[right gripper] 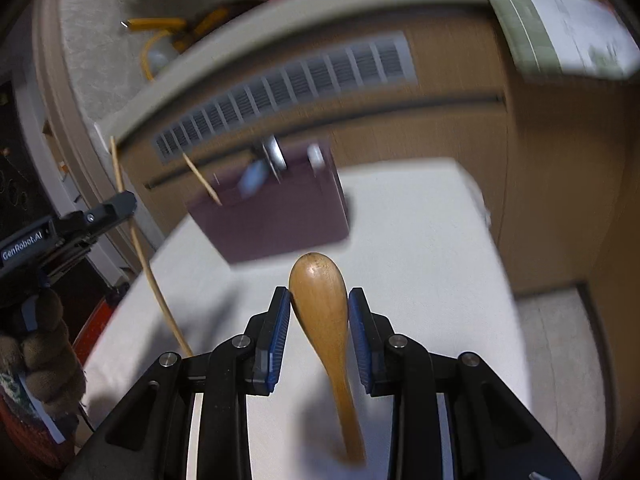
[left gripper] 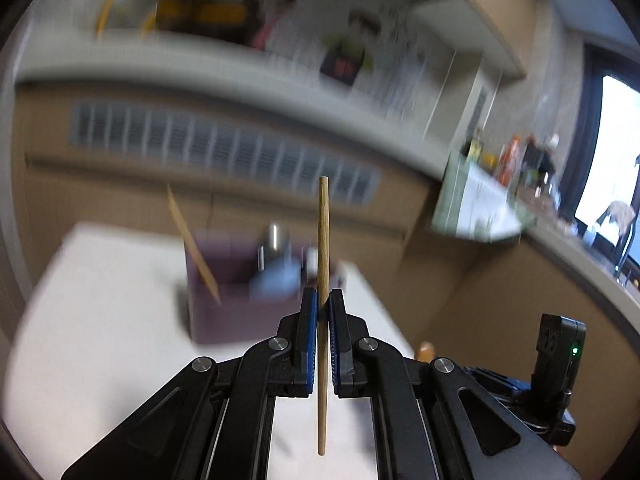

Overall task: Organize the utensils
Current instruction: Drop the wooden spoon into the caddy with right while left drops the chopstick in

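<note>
My left gripper (left gripper: 323, 300) is shut on a thin wooden chopstick (left gripper: 323, 240), which stands upright between the blue pads above the white table (left gripper: 100, 300). The right wrist view shows that same gripper (right gripper: 120, 202) at the left with the chopstick (right gripper: 152, 276) hanging below it. My right gripper (right gripper: 319, 294) is shut on the bowl of a wooden spoon (right gripper: 318, 280), whose handle runs back under the fingers. Beyond both stands a purple organizer box (right gripper: 280, 220) (left gripper: 240, 312), blurred, holding another chopstick (right gripper: 202, 180), metal utensils and something pale blue.
A wooden cabinet with a vent grille (right gripper: 288, 88) rises just behind the table under a pale counter. A gloved hand (right gripper: 44, 352) holds the left gripper's handle. The table's right edge (right gripper: 496, 280) drops to the floor. Both views are motion-blurred.
</note>
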The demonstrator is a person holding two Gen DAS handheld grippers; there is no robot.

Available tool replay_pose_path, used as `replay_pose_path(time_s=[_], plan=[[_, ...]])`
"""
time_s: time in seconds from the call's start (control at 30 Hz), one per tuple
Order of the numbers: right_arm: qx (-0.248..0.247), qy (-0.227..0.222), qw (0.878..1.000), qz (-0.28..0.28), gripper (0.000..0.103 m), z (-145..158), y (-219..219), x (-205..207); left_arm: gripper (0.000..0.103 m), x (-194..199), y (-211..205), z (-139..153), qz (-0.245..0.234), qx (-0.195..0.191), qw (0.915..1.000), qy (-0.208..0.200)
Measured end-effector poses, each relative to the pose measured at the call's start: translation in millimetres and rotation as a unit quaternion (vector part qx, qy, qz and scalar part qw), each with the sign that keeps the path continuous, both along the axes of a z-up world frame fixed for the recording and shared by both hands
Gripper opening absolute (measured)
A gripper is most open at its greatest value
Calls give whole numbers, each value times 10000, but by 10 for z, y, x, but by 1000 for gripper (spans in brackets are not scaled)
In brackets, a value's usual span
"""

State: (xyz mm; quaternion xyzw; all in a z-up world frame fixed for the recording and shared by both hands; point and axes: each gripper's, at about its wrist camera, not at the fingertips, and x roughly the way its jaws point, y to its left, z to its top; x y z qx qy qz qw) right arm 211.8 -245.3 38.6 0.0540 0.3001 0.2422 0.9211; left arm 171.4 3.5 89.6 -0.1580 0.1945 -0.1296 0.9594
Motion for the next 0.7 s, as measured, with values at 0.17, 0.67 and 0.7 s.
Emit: replay_pose_path(time_s=[0.17,0.67,0.7], plan=[[50,-1362,9905,163,8,1134,193,296,6,95,195,942,524,297,9895,-1314],[-402,-907,9951,-20,5,1044,364,806,6,366,473,606,667,233,9943,-795],[-422,-900,9950,1,5,1030,382,811,6,383,479,585,683,219,9945,-765]])
